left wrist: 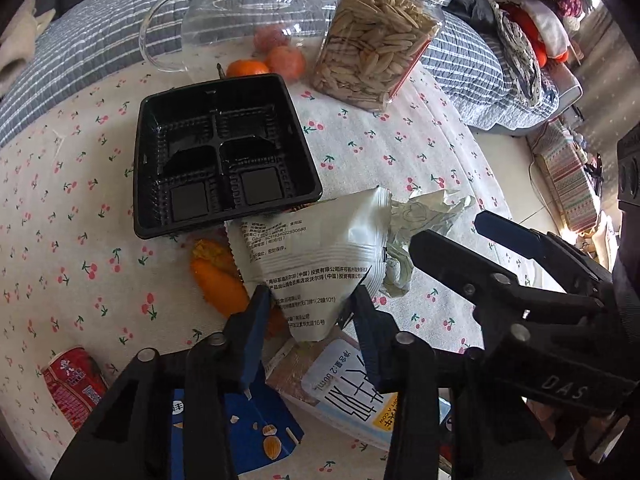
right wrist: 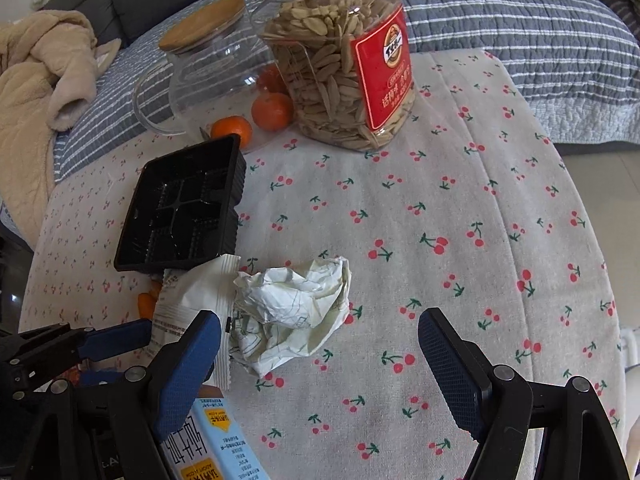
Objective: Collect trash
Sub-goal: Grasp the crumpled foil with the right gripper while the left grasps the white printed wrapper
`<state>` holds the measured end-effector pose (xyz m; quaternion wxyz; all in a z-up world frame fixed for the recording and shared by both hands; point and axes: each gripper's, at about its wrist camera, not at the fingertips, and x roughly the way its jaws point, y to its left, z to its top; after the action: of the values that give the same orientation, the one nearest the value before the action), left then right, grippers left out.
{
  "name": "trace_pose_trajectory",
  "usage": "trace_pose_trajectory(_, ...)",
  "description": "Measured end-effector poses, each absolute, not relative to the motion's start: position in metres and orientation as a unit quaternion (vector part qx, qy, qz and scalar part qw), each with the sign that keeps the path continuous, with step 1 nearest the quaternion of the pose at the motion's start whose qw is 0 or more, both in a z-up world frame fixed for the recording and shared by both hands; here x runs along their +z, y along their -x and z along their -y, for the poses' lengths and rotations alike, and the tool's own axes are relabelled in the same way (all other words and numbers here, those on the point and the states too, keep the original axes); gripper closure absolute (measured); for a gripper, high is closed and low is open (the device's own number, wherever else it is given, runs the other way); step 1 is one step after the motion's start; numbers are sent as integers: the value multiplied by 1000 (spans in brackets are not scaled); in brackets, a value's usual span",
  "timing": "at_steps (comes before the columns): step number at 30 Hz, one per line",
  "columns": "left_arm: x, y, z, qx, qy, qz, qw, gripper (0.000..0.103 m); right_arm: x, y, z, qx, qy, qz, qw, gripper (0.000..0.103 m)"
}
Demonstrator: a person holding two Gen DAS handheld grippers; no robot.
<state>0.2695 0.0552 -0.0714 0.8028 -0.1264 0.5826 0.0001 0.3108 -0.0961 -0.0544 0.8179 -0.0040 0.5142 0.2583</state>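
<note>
Black tray 1, wrapper 1, crumpled paper 1, tangerines 3.

The white snack wrapper is showing small black Chinese print, with "SC11834022530688", "(中国)投资有限公司" and "(2幢101)" and "16号" legible. The light blue drink carton is carrying large Chinese characters seen upside down, "净含量" with a figure ending in "mL", and a yellow patch reading "ADOPT A COW". The right gripper's body is bearing embossed "DAS". The seed jar's red label is displaying Chinese text too blurred to read. The red can is showing white Chinese lettering, unreadable.
</note>
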Motion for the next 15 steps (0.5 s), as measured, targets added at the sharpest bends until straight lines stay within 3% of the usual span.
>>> trace_pose_trajectory(3, -69, -268, -62, -4, 140, -580, 803, 87, -60, -313, 84, 264, 25, -510, 818, 27)
trace_pose_trajectory(5, -63, -267, -67, -7, 152, -572, 806, 89, -66, -314, 80, 265, 34, -516, 814, 54)
trace_pose_trajectory(6, -59, -266, -69, -9, 157, -568, 808, 92, -67, -313, 79, 269, 32, -516, 813, 58)
trace_pose_trajectory(8, -53, -263, -72, -13, 169, -562, 810, 95, -64, -310, 78, 278, 30, -512, 812, 81)
trace_pose_trajectory(15, -37, -257, -76, -26, 189, -547, 815, 98, -47, -304, 91, 282, 5, -509, 814, 90)
